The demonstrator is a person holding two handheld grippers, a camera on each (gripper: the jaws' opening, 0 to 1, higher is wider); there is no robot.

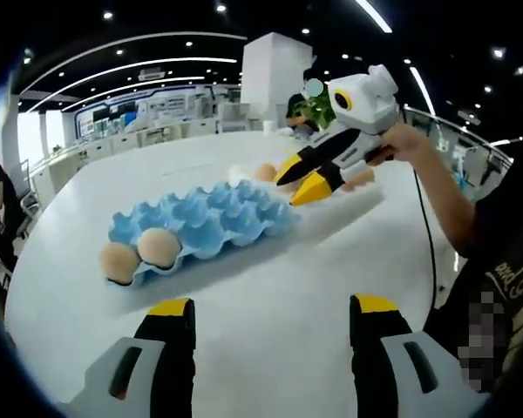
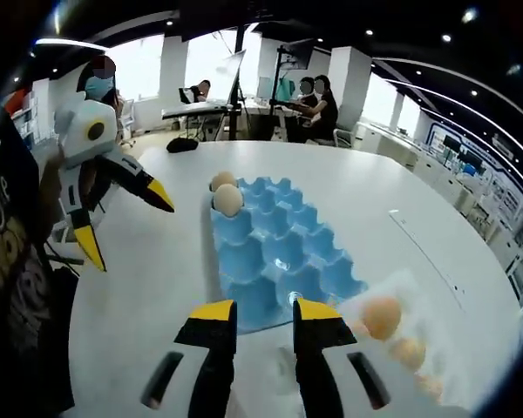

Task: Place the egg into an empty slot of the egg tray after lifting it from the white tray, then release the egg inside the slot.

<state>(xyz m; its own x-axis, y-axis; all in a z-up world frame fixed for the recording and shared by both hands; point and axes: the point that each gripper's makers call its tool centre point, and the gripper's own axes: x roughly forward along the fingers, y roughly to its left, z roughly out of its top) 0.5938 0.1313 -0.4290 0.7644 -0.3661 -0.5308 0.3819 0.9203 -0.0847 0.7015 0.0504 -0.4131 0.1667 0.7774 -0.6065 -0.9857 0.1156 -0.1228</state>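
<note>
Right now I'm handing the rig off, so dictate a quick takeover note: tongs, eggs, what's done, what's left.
Left tongs: open, empty, held back over the white table.
Right tongs: open, empty, hovering near the blue egg tray edge by the white tray.
Two eggs sit in the egg tray's end slots; other slots look empty.
Several eggs wait in the white tray.
Left: grasp one, place it in an empty slot, release.
</note>
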